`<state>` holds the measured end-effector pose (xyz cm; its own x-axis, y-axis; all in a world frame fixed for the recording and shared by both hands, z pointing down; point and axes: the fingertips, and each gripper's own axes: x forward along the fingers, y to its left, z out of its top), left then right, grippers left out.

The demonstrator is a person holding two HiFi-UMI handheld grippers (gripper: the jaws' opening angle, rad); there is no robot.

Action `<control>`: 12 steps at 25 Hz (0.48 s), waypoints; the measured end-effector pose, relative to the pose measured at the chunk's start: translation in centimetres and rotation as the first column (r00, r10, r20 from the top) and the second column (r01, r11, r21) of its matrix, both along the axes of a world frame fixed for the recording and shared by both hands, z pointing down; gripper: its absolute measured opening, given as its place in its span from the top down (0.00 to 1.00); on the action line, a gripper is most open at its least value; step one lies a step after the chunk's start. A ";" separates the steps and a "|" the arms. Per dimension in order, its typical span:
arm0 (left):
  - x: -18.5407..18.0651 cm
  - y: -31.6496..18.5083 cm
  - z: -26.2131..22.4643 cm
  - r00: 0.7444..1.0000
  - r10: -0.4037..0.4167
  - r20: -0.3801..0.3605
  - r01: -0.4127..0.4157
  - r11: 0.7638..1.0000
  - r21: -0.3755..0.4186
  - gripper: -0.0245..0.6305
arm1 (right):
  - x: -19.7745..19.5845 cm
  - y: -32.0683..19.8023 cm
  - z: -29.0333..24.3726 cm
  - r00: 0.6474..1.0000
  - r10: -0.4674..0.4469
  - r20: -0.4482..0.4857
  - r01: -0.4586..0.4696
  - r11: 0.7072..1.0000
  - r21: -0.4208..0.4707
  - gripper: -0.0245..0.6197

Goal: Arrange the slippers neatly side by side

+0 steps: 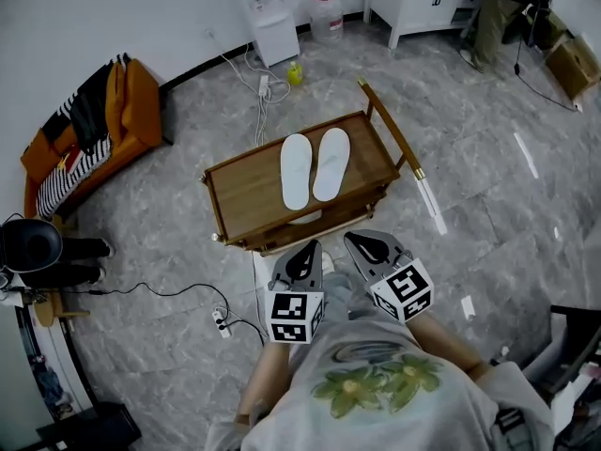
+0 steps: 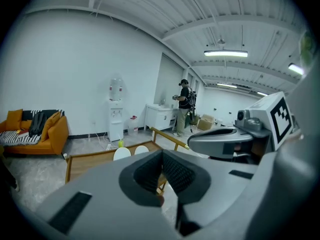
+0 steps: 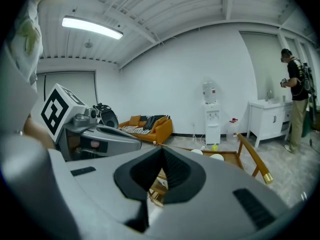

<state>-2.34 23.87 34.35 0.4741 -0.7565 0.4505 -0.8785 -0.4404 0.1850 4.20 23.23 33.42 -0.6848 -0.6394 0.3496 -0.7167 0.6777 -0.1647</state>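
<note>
matt white cloth-looking slippers (image 1: 295, 171) on a smooth varnished wood trolley (image 1: 246, 194), shiny grey marble-look floor (image 1: 470, 139), and the sofa (image 1: 141, 111) looks like orange fabric.

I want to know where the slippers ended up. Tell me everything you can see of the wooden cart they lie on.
The wooden cart stands on the grey marbled floor. It looks like brown varnished wood, with a rectangular top and a low raised rim. A lower level shows under its near edge. A slanted handle bar with gold-coloured end caps runs along its right side. Two white slippers lie close together, side by side, on the right half of the top. Nothing else rests there.
</note>
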 end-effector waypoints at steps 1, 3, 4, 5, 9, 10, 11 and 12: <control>-0.3 -0.6 0.3 1.000 -0.003 0.001 0.003 1.000 -0.009 0.94 | -0.1 -0.7 0.2 1.000 0.000 -0.005 0.000 1.000 -0.007 0.95; -1.0 -1.9 0.9 1.000 -0.008 0.003 0.009 1.000 -0.030 0.94 | -0.6 -2.0 0.7 1.000 -0.001 -0.015 0.001 1.000 -0.022 0.95; -1.4 -2.5 1.2 1.000 -0.012 0.007 0.013 0.999 -0.040 0.94 | -0.8 -2.6 0.9 1.000 -0.003 -0.020 0.003 1.000 -0.027 0.95; -1.7 -3.1 1.5 1.000 -0.016 0.012 0.017 0.999 -0.049 0.94 | -1.0 -3.1 1.1 1.000 -0.006 -0.026 0.006 0.999 -0.032 0.95; -2.6 -5.6 2.5 1.000 -0.012 0.021 0.013 0.998 -0.064 0.94 | -1.3 -5.4 2.4 0.998 -0.015 -0.055 0.012 0.998 -0.056 0.95; -2.8 -6.1 2.8 1.000 -0.007 0.016 0.008 0.998 -0.069 0.93 | -1.4 -5.9 2.7 0.998 -0.014 -0.063 0.010 0.998 -0.064 0.95; -3.1 -6.7 3.0 1.000 -0.005 0.013 0.006 0.997 -0.076 0.93 | -1.4 -6.4 3.0 0.997 -0.012 -0.070 0.007 0.997 -0.071 0.95; -3.4 -7.2 3.1 1.000 -0.004 0.012 0.005 0.997 -0.081 0.93 | -1.6 -7.0 3.1 0.997 -0.009 -0.077 0.003 0.997 -0.075 0.95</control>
